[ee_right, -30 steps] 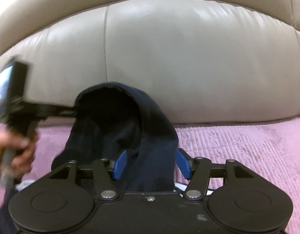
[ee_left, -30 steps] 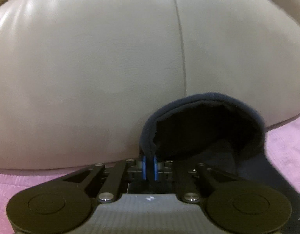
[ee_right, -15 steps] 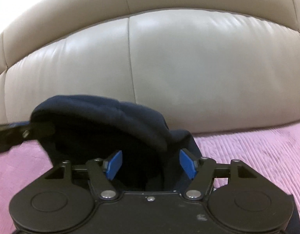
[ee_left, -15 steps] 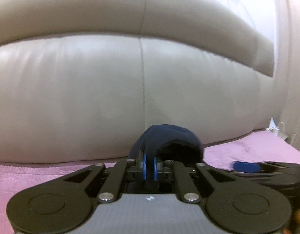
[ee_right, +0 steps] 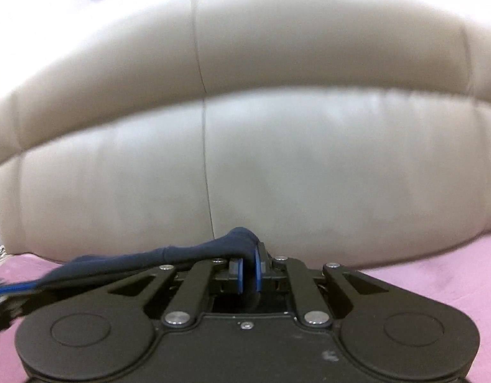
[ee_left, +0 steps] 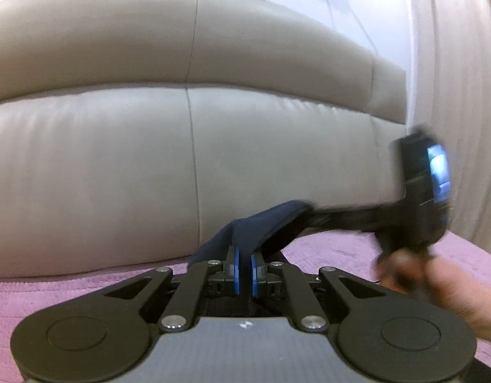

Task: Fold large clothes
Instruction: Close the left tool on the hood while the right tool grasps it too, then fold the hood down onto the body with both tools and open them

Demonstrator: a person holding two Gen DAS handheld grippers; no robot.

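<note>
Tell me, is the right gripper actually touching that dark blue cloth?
Touching. The right wrist view shows the right gripper shut on the dark blue cloth, fabric pinched between its blue pads.

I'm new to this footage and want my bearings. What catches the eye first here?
A dark navy garment stretches between the two grippers, each with its jaws shut on the cloth: left gripper, right gripper. Behind looms a pale leather sofa back, with a pink cover underneath.
</note>
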